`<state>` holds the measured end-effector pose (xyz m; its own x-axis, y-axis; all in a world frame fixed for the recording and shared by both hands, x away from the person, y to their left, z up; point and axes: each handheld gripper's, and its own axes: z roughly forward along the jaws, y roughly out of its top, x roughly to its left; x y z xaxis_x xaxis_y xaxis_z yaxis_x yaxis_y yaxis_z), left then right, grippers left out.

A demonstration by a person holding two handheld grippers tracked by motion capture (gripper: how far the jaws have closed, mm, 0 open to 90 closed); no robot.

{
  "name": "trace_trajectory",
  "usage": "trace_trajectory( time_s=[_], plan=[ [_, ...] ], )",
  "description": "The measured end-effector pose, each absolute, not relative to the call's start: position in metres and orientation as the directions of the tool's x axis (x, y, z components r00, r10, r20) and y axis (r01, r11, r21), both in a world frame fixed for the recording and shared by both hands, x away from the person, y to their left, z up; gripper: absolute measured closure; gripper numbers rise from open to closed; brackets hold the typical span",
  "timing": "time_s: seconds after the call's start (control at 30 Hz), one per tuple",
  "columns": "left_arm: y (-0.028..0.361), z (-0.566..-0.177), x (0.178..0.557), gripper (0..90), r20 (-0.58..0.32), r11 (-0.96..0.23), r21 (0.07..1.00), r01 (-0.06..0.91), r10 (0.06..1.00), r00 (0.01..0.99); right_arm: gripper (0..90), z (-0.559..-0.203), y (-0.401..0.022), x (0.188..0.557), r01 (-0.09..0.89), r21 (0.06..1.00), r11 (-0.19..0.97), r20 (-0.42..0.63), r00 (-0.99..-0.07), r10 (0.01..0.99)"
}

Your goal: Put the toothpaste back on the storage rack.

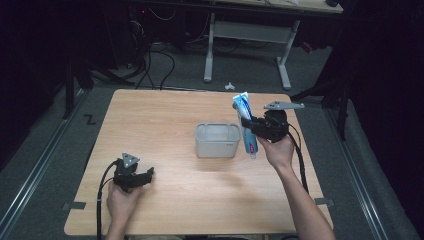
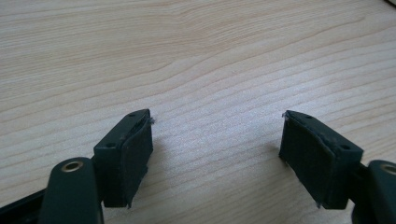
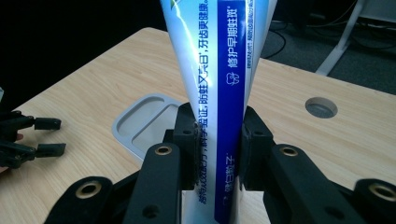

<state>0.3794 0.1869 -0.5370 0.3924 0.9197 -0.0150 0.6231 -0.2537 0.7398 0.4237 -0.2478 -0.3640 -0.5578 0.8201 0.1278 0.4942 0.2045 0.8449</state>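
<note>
1. My right gripper (image 1: 256, 126) has its jaws clamped on the toothpaste tube (image 1: 246, 125), the pads pressing the tube's blue-and-white sides (image 3: 219, 93).
2. In the high view I see the tube held upright, lifted off the table (image 1: 165, 115), crimped end at twelve o'clock, cap end at six.
3. The tube hangs just at three o'clock of the grey holder (image 1: 217, 140), close beside its wall.
4. The holder stands near the table's middle, with two compartments visible in my right gripper view (image 3: 142, 123).
5. My left gripper (image 1: 149, 175) sits low at about eight o'clock from the holder, well apart, jaws spread wide over bare wood, gripping nothing (image 2: 217, 140).
</note>
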Motion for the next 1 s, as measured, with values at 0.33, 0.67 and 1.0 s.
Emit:
trace_trajectory(
  time_s=[0.33,0.67,1.0],
  plan=[
    [0.187,-0.537,0.379,25.7,-0.015,-0.254,0.74,0.623,0.92,0.392,73.6,-0.358,-0.24,0.43,0.478,0.856,0.195,0.125,-0.558,0.82],
    [0.187,-0.537,0.379,25.7,-0.015,-0.254,0.74,0.623,0.92,0.393,73.7,-0.353,-0.232,0.439,0.47,0.861,0.194,0.124,-0.564,0.816],
    [0.187,-0.537,0.379,25.7,-0.015,-0.253,0.741,0.622,0.92,0.391,73.6,-0.35,-0.221,0.448,0.469,0.86,0.202,0.118,-0.567,0.816]
  ],
)
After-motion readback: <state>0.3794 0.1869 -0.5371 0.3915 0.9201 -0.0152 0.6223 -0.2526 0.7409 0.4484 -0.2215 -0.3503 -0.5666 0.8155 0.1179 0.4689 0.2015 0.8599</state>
